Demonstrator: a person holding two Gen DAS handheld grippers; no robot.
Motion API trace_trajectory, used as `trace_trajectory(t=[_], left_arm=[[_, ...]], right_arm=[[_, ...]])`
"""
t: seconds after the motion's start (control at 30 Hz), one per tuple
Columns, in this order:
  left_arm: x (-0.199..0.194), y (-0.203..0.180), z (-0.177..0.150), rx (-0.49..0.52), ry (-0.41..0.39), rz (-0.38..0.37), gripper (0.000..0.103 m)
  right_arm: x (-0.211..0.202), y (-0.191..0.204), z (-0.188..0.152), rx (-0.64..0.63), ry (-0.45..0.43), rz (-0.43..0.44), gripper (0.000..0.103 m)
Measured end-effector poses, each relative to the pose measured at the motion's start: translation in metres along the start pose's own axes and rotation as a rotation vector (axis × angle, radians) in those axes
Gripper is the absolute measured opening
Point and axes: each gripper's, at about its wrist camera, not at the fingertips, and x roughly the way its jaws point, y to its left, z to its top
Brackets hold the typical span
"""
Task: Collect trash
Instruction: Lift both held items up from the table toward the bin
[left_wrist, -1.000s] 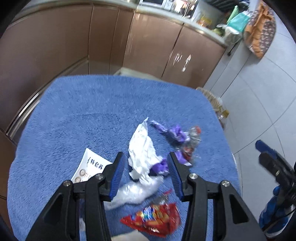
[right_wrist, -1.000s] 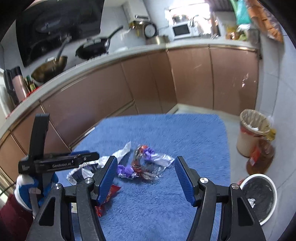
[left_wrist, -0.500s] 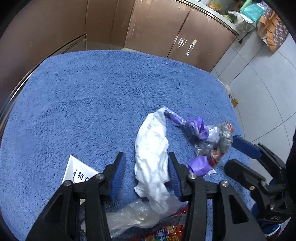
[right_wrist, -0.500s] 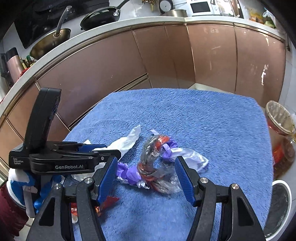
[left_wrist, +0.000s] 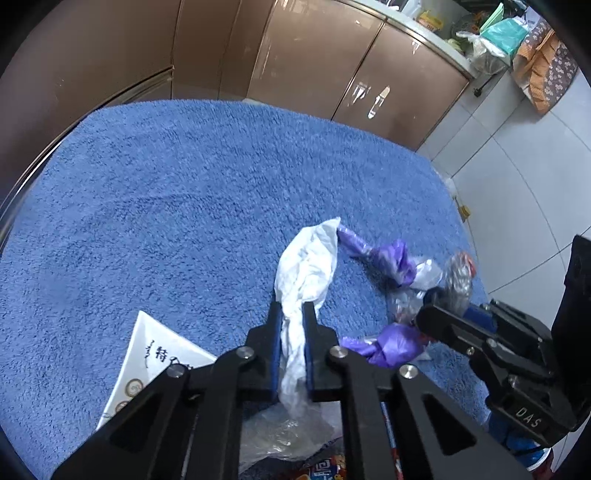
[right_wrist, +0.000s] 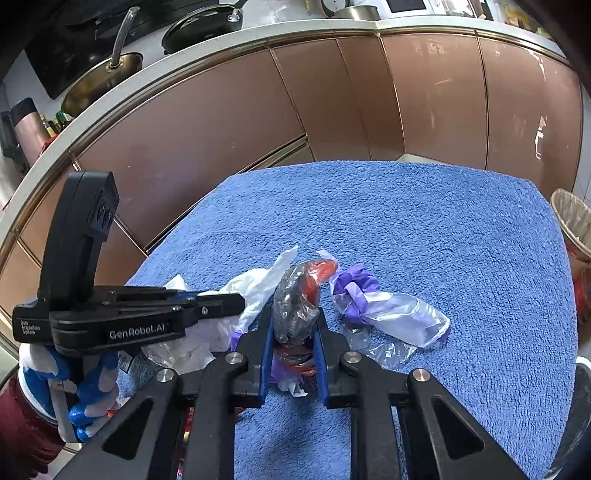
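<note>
A pile of trash lies on a blue towel-covered table (left_wrist: 166, 192). My left gripper (left_wrist: 292, 314) is shut on a crumpled white plastic bag (left_wrist: 308, 266). My right gripper (right_wrist: 293, 321) is shut on a clear wrapper with red and dark contents (right_wrist: 299, 295); it also shows in the left wrist view (left_wrist: 458, 277). A purple and clear plastic piece (right_wrist: 376, 306) lies just right of the right gripper. Purple scraps (left_wrist: 391, 258) lie between the two grippers.
A white printed paper card (left_wrist: 155, 354) lies left of the left gripper. A clear bag (left_wrist: 288, 432) and a red snack wrapper (left_wrist: 325, 469) lie under it. A lined waste basket (right_wrist: 572, 218) stands on the floor right of the table. Brown cabinets (right_wrist: 258, 110) stand behind.
Both grippers have closed: the left on the white bag, the right on the clear wrapper with red contents. The right gripper moved in closer to the pile.
</note>
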Motion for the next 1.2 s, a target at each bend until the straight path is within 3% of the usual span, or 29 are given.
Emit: trace_trajectory(t=[0.5,1.2], left_arm=[[-0.105,-0.010,-0.007,-0.034,-0.199,-0.073,0.008],[-0.273,-0.078,-0.089,0.060,-0.442,-0.092,0.008]], right_arm=[[-0.084,0.045,-0.004,-0.067,-0.132,-0.035,0.017],[-0.254,0.109,-0.044,-0.080,-0.376,0.043,0.017]])
